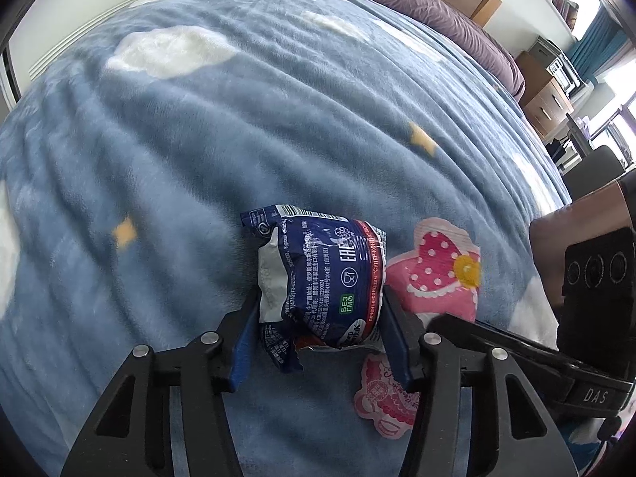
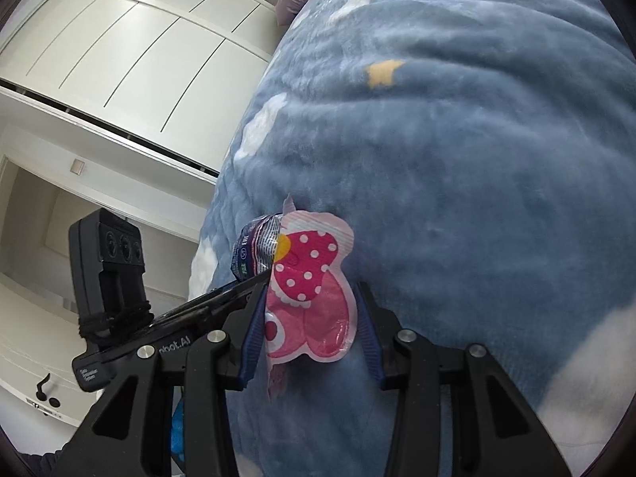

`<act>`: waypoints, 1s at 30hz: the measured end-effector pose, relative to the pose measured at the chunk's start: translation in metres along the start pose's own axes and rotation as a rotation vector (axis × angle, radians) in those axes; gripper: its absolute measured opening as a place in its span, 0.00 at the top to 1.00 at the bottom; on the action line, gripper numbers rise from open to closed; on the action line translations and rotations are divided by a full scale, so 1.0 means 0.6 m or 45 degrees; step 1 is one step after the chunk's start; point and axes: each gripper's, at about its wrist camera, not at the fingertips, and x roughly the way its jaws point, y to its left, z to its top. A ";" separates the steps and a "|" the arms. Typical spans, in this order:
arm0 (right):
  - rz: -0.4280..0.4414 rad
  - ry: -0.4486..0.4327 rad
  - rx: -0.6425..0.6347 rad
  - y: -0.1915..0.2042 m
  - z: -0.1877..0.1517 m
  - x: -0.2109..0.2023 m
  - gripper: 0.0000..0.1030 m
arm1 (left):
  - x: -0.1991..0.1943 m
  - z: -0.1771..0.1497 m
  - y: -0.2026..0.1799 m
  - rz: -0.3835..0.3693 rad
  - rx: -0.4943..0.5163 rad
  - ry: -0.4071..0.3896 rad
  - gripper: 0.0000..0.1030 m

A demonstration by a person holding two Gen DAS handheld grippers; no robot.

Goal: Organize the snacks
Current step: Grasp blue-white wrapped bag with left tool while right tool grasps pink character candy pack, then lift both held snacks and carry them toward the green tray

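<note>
A dark blue snack packet (image 1: 326, 270) sits between the fingers of my left gripper (image 1: 320, 302), whose blue pads press on both its sides just above the blue fleece blanket (image 1: 238, 139). Right beside it is a pink, dotted, bow-shaped packet (image 1: 433, 274). In the right wrist view that pink packet (image 2: 314, 302) stands between the fingers of my right gripper (image 2: 312, 290), with the pads against its edges. The blue packet (image 2: 254, 250) shows just behind it. A second pink packet (image 1: 385, 397) lies on the blanket under the left gripper's right finger.
The blanket (image 2: 477, 159), printed with clouds and stars, covers a bed. A purple duvet (image 1: 457, 20) lies at its far end, and wooden drawers (image 1: 544, 99) stand beyond. White wardrobe doors (image 2: 139, 59) stand past the bed's edge. The two grippers are almost touching.
</note>
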 end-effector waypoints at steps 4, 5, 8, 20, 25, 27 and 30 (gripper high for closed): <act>-0.078 0.020 0.013 0.004 0.007 0.012 0.62 | -0.002 -0.008 -0.004 0.039 0.054 -0.010 0.55; -0.097 0.022 0.017 0.004 0.008 0.014 0.73 | -0.002 -0.009 -0.006 0.048 0.065 -0.013 0.55; -0.138 0.024 0.006 0.011 0.011 0.020 0.99 | -0.005 -0.013 -0.013 0.079 0.110 -0.020 0.56; -0.204 -0.026 -0.104 0.045 0.009 -0.014 1.00 | -0.021 -0.018 -0.039 0.241 0.218 -0.091 0.59; -0.248 -0.046 -0.130 0.052 0.001 -0.039 1.00 | -0.035 -0.023 -0.045 0.270 0.223 -0.105 0.59; -0.264 -0.050 -0.138 0.056 -0.003 -0.046 1.00 | -0.043 -0.028 -0.047 0.280 0.218 -0.107 0.59; -0.304 -0.058 -0.158 0.062 -0.008 -0.061 1.00 | -0.055 -0.035 -0.050 0.295 0.207 -0.113 0.59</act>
